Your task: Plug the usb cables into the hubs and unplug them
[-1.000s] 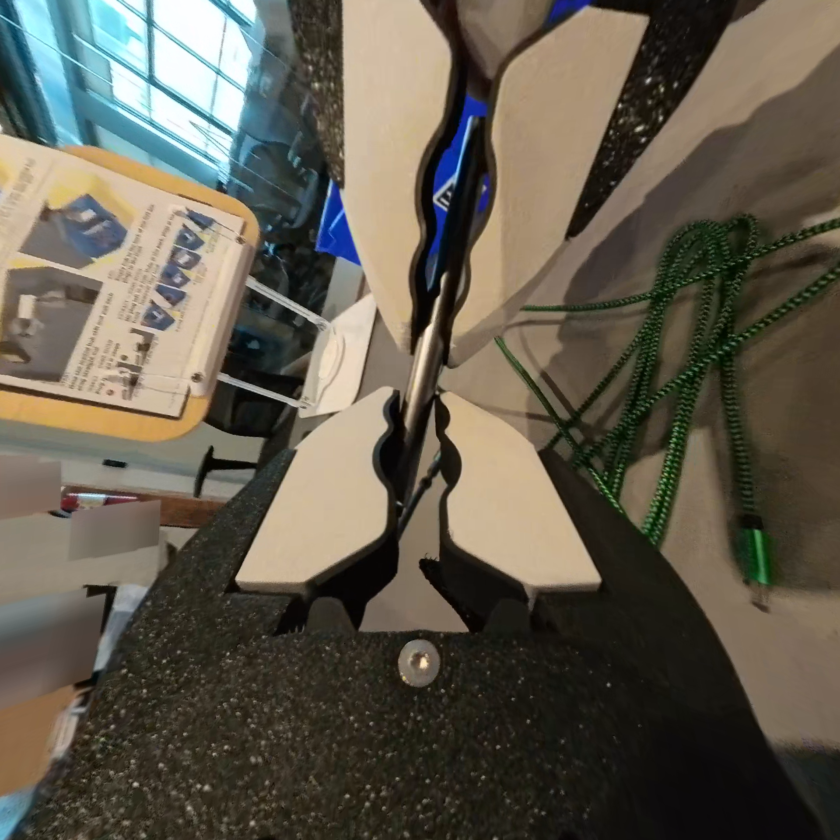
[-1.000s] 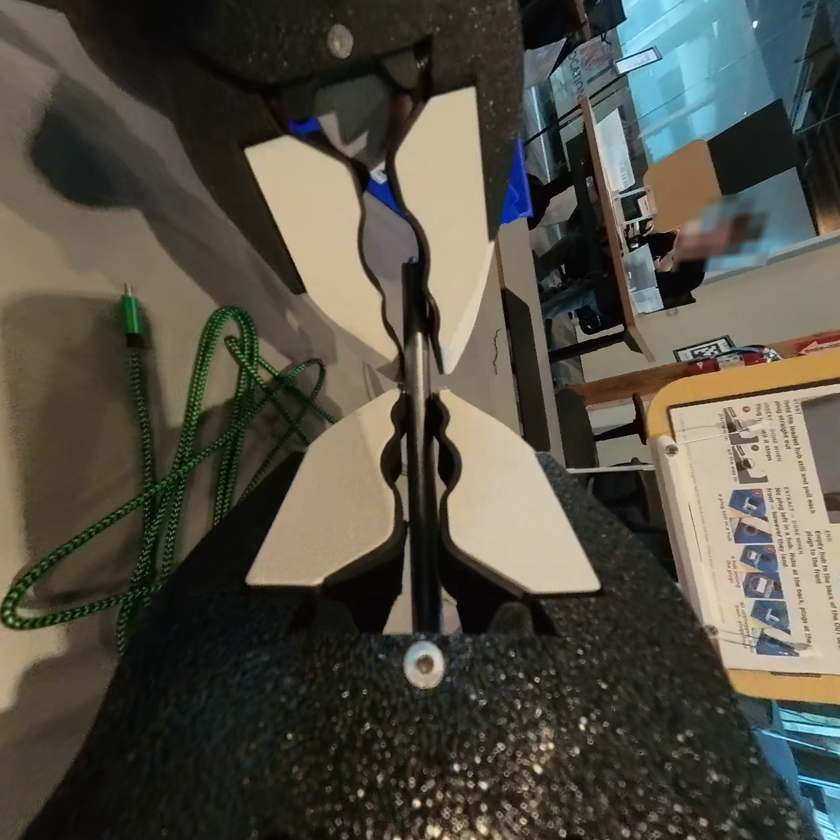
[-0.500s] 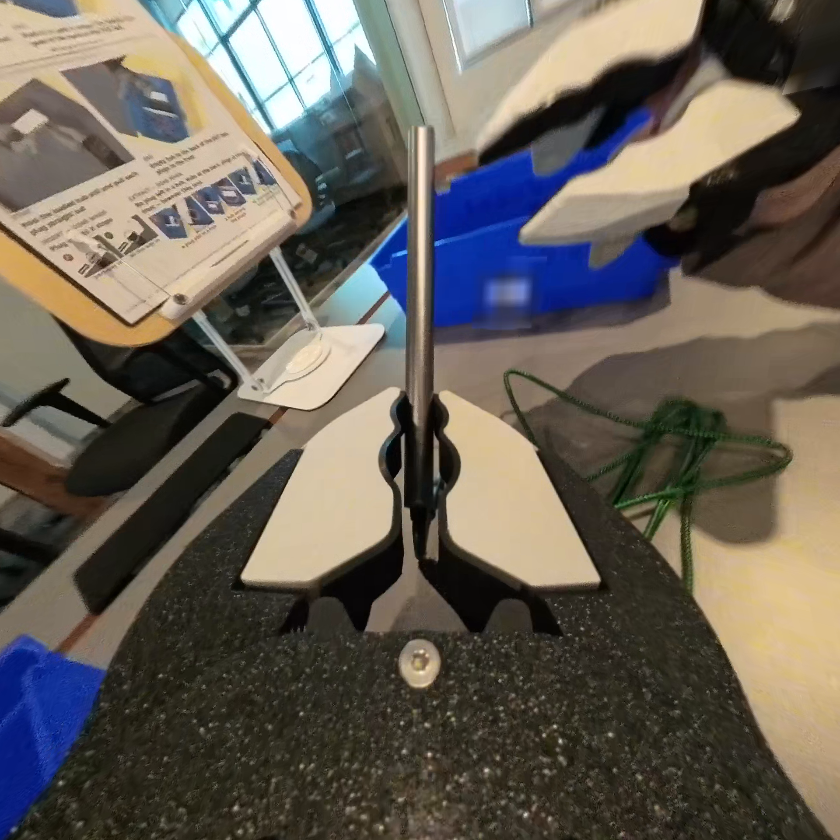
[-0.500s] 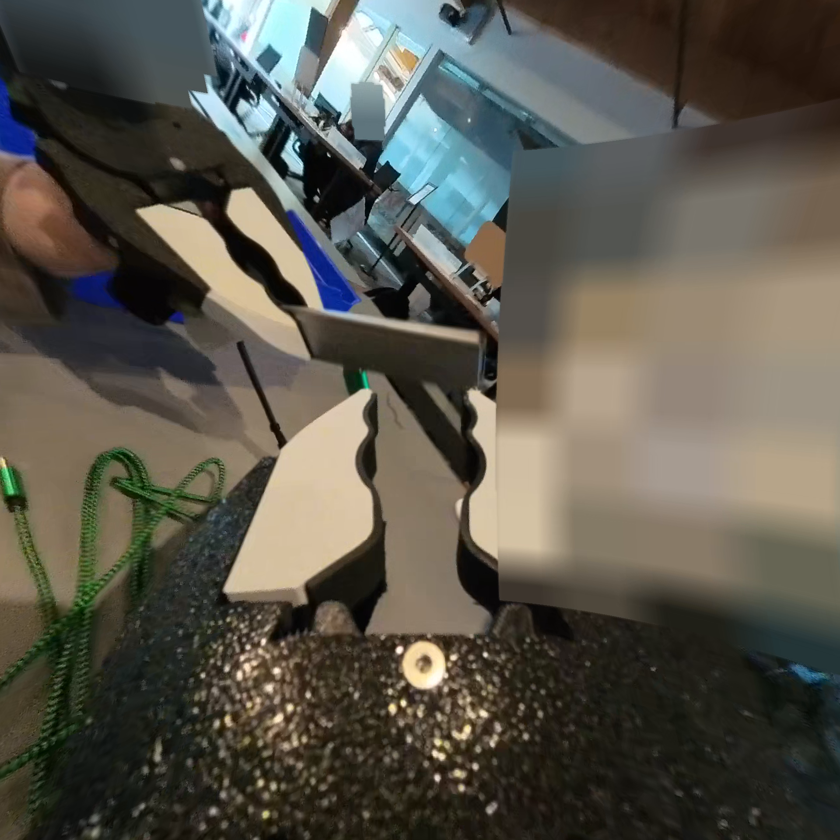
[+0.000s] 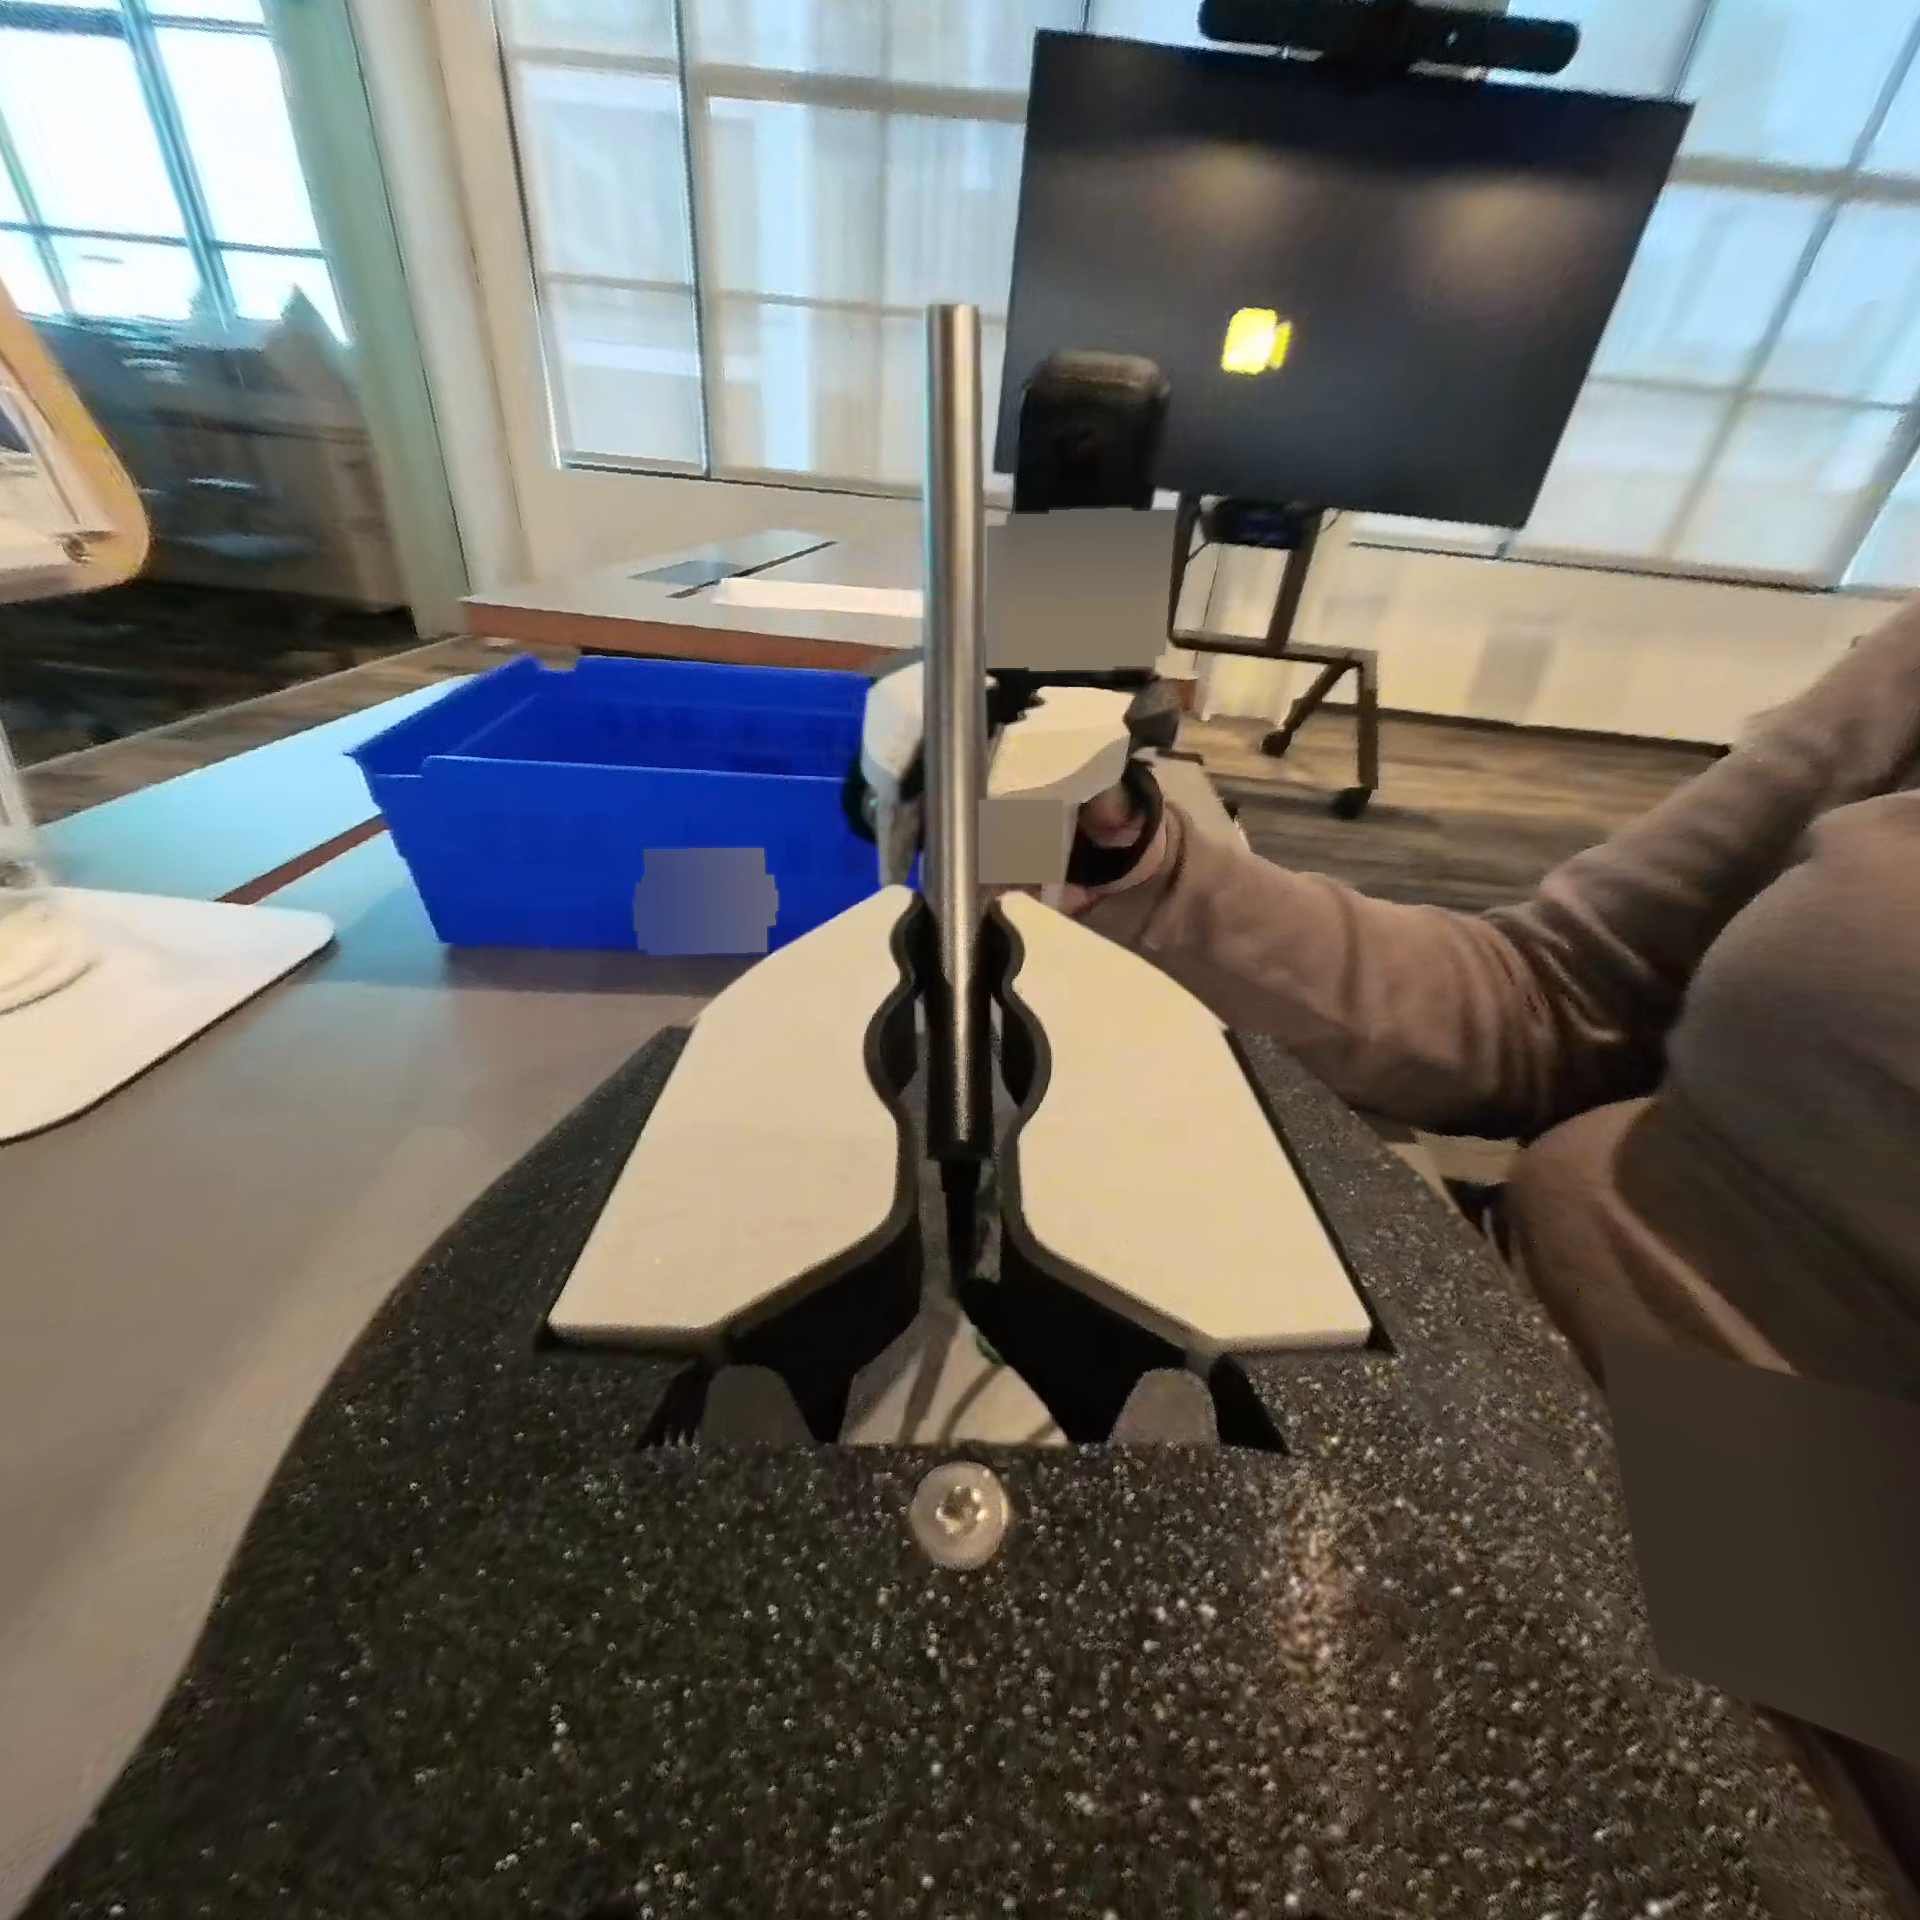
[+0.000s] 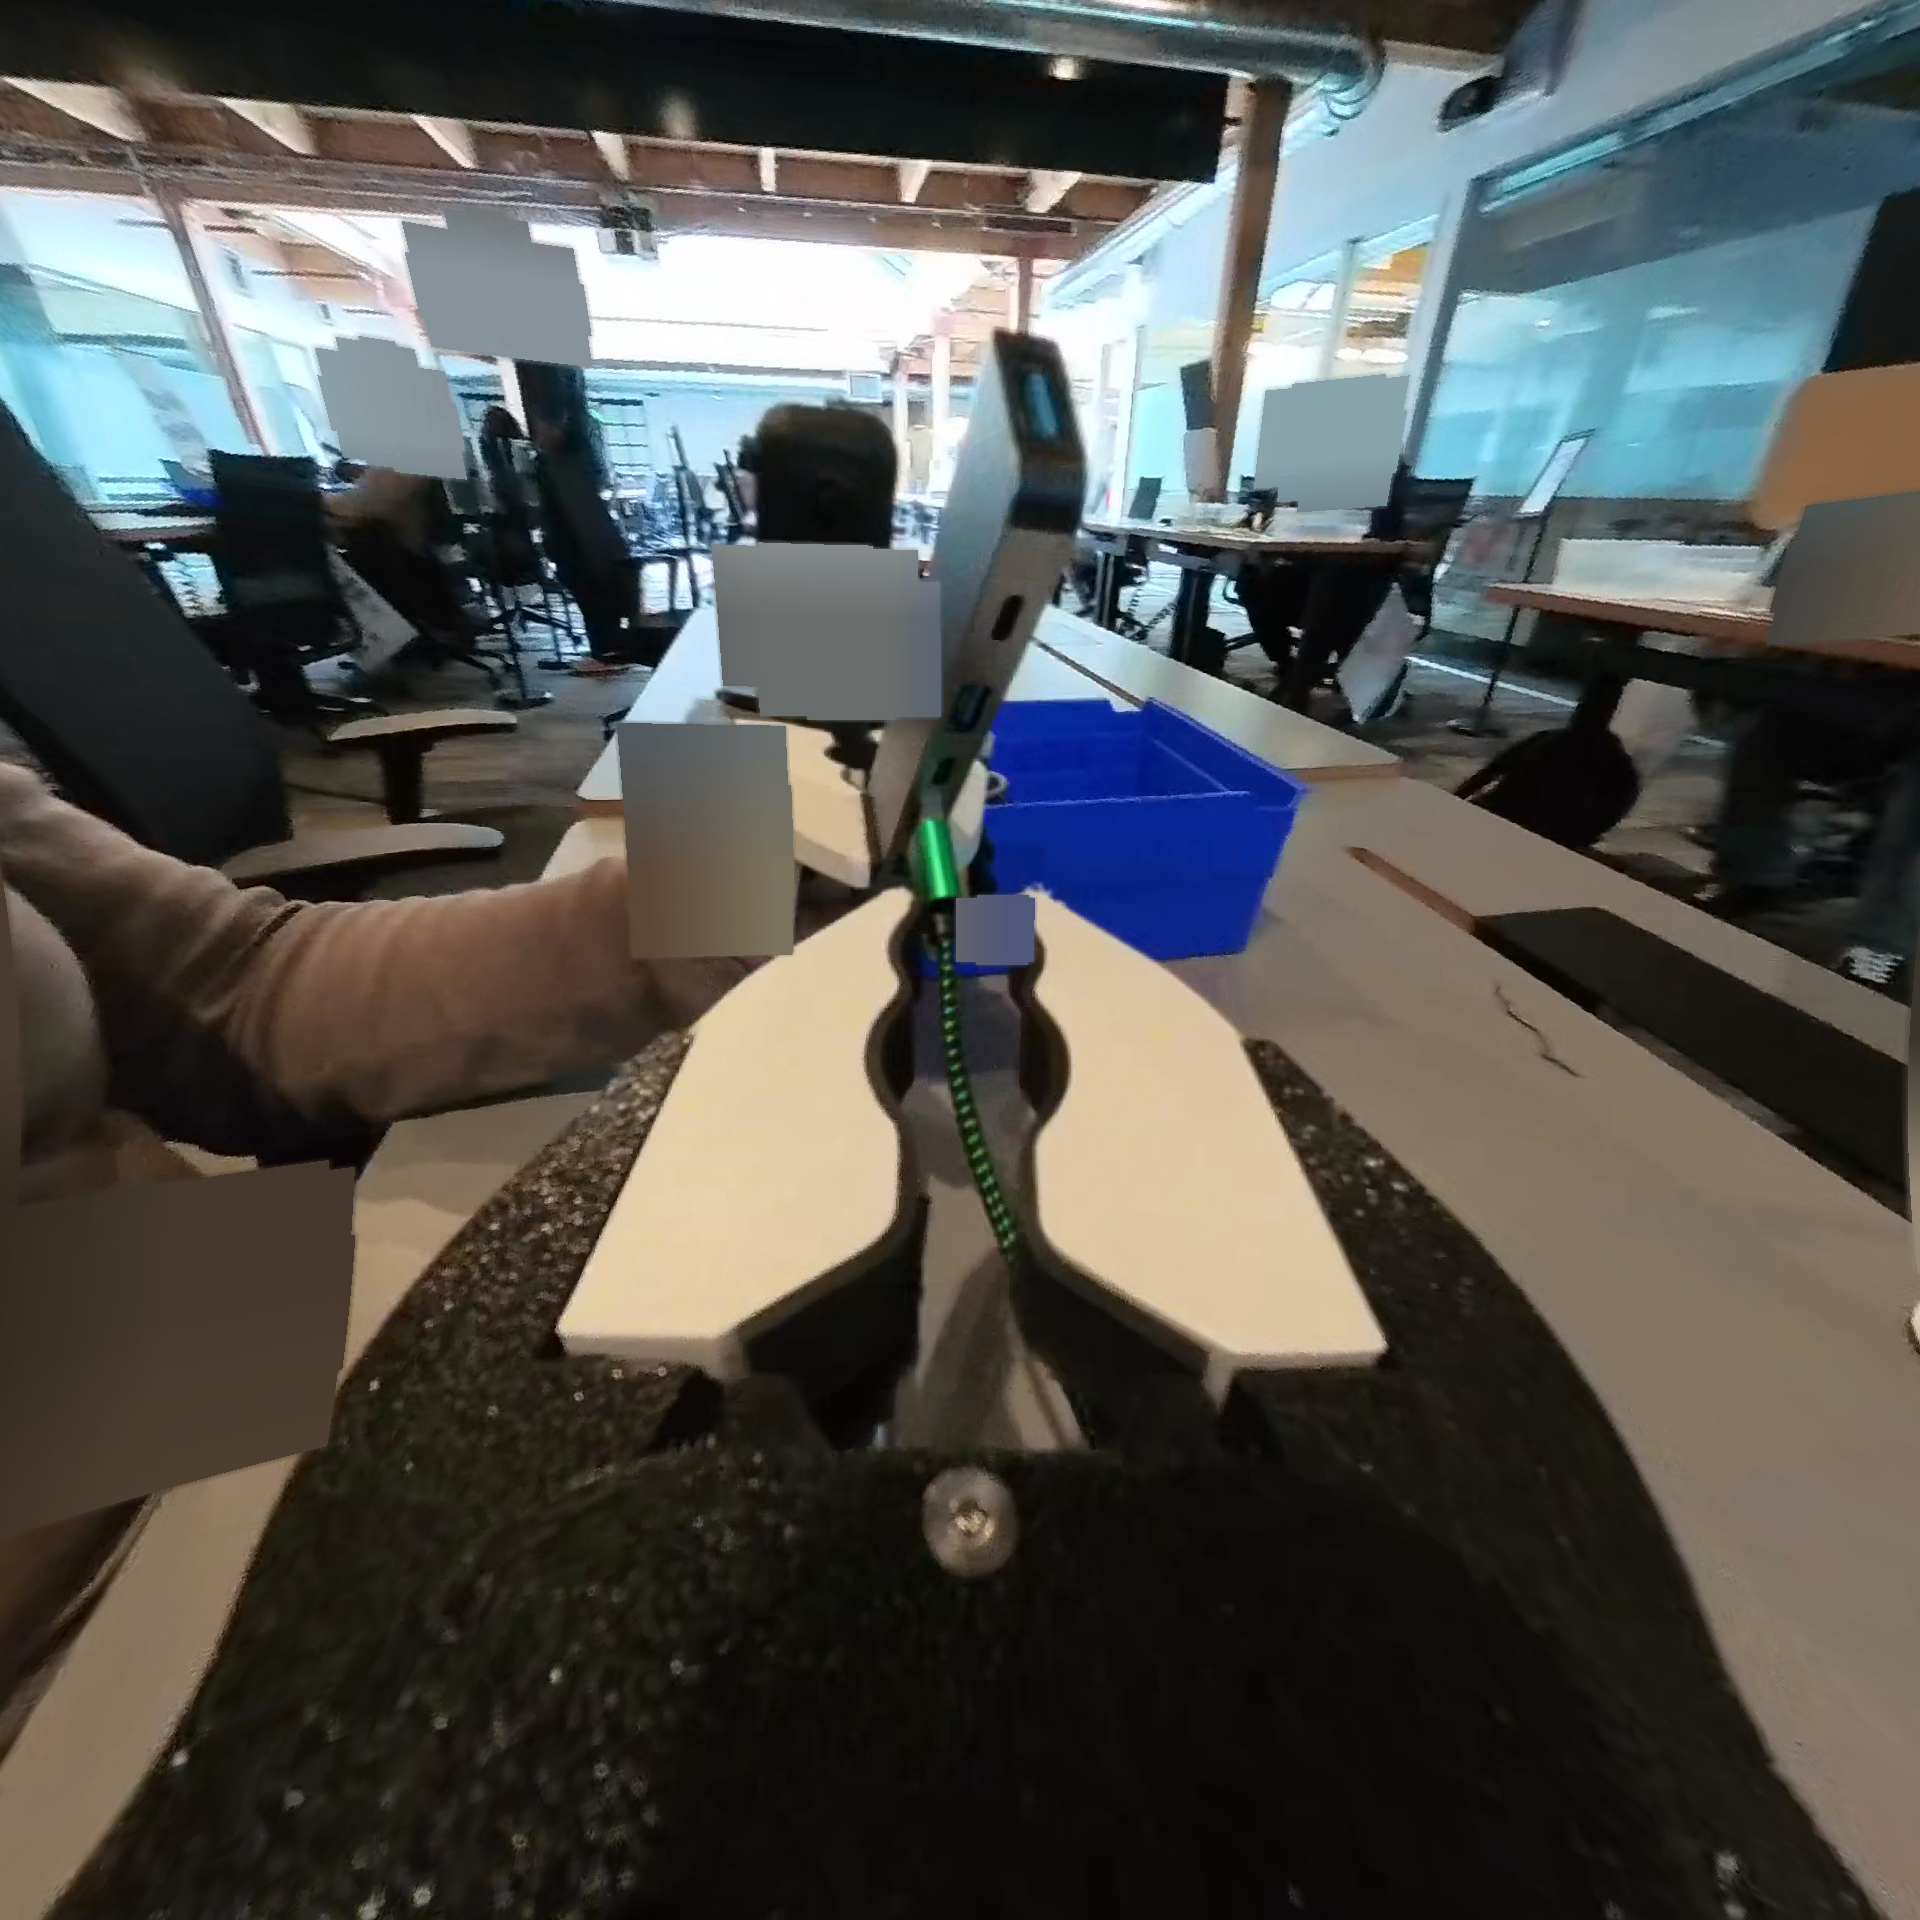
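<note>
- Grey metal hub point(image 5: 954, 623) clamped edge-on and upright between the white fingers of the left claw point(image 5: 956, 914), lifted clear of the bench point(image 5: 260, 1195).
- Seen from the right wrist view: same hub tilted, its ports in a row down the near edge, blue insert in the top one.
- Green plug point(image 6: 932, 857) seated at the hub's lowest port, just past the tips of the right claw point(image 6: 966, 909).
- Green braided cable point(image 6: 966, 1091) trailing from the plug back through the narrow gap between the right fingers; clamped or merely passing through, cannot tell.
- Blue bin point(image 5: 623, 810) on the bench behind both claws; front label hidden, nothing readable.
- Dark screen point(image 5: 1330, 281) on a wheeled stand by the windows, one small yellow mark lit on it, no legible writing.
- Brownish sleeve point(image 5: 1403, 997) reaching in behind the right claw.
- White flat stand base point(image 5: 135, 987) at the bench's left edge.
</note>
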The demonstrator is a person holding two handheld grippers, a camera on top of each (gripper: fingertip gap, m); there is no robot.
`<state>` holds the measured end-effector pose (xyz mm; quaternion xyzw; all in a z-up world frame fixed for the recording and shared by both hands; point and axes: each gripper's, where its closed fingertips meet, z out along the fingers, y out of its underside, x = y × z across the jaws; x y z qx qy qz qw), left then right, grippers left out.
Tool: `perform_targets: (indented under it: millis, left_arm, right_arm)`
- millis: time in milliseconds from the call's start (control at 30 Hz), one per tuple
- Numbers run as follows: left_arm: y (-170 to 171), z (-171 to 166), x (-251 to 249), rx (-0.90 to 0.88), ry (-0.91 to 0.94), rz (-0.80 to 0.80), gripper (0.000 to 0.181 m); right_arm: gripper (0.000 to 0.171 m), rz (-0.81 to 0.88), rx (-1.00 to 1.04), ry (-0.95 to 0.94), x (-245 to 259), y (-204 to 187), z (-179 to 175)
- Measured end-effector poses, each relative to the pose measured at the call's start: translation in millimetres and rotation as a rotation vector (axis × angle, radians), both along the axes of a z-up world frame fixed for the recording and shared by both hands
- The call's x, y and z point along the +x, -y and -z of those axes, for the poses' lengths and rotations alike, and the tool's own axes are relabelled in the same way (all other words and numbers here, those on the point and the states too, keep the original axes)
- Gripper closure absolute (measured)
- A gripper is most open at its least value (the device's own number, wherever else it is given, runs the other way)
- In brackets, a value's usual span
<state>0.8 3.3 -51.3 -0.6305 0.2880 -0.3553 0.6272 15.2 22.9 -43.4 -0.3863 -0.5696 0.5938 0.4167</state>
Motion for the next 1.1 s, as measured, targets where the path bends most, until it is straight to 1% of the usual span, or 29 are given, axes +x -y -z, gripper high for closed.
perform_targets:
  millis: [33, 100, 233, 300, 500, 733, 833, 933, 967, 1033, 1100]
  left_arm:
    - [0.6, -1.2, 0.5, 0.0, 0.017, 0.011, 0.171]
    - [2.8, -3.8, 1.1, -0.006, 0.056, 0.042, 0.171]
    - [3.2, -2.4, 6.4, -0.016, 0.057, 0.064, 0.171]
    - [2.7, -1.3, 9.9, -0.016, 0.049, 0.067, 0.171]
    - [2.1, -3.1, 7.9, -0.014, 0.076, 0.07, 0.171]
    - [4.9, -1.3, 7.9, -0.032, 0.056, 0.087, 0.171]
    - [4.7, -0.4, 7.4, -0.04, 0.072, 0.096, 0.171]
    - [3.3, -2.9, 6.3, -0.011, 0.097, 0.086, 0.17]
    - [2.4, -5.3, 5.1, 0.002, 0.116, 0.078, 0.169]
    - [2.6, -12.7, 1.3, 0.004, 0.175, 0.08, 0.146]
    - [3.4, -13.6, -1.2, -0.026, 0.199, 0.1, 0.141]
  right_arm:
    - [0.161, -0.017, -0.002, -0.005, 1.3, 2.7, -1.3]
    - [0.164, -0.039, -0.009, -0.014, 2.6, 6.6, -3.8]
    - [0.157, -0.066, -0.025, 0.01, -0.3, 12.2, -1.4]
    - [0.165, -0.083, -0.025, 0.006, -1.3, 15.7, -1.4]
    - [0.165, -0.055, -0.008, -0.012, -3.3, 15.3, -3.2]
    - [0.165, -0.099, -0.035, 0.022, -2.7, 17.8, -0.3]
    - [0.166, -0.099, -0.036, 0.023, -3.0, 18.0, 0.3]
    - [0.165, -0.089, -0.027, 0.017, -3.2, 17.8, -0.3]
    - [0.166, -0.086, -0.023, 0.016, -3.2, 17.6, -0.3]
    - [0.166, -0.075, -0.011, 0.03, -3.6, 16.4, 2.1]
    - [0.165, -0.08, -0.011, 0.046, -4.1, 16.8, 4.7]
